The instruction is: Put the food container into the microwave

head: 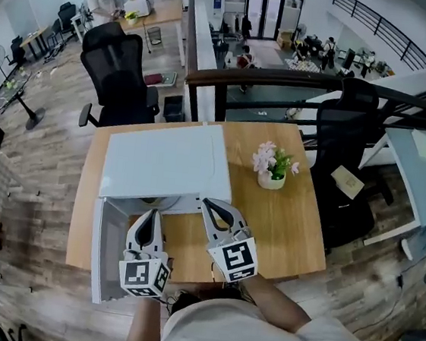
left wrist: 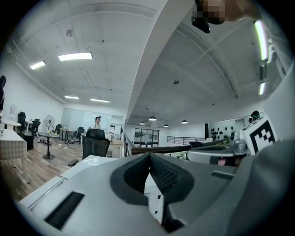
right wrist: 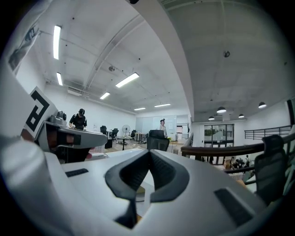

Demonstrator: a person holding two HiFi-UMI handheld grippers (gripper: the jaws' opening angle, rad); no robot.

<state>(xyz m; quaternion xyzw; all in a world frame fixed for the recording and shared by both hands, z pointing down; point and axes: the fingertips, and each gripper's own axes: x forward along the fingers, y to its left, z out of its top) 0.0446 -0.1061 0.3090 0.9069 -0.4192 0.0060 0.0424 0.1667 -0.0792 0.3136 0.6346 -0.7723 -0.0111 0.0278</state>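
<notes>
Left gripper (head: pixel 150 216) and right gripper (head: pixel 210 206) both clenched empty, so a careless swing probably clips the door (head: pixel 108 253) just left of the jaws.

I see a small white pot of pink flowers (head: pixel 273 167) on the light wooden table (head: pixel 291 221), and a black office chair (head: pixel 121 75) beyond its far edge.

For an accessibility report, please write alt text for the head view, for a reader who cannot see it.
Seen from above, a person holds the left tongs and the right tongs, both shut and empty, before a white microwave whose door stands open, on a wooden table. A pot of flowers stands right of it.
</notes>
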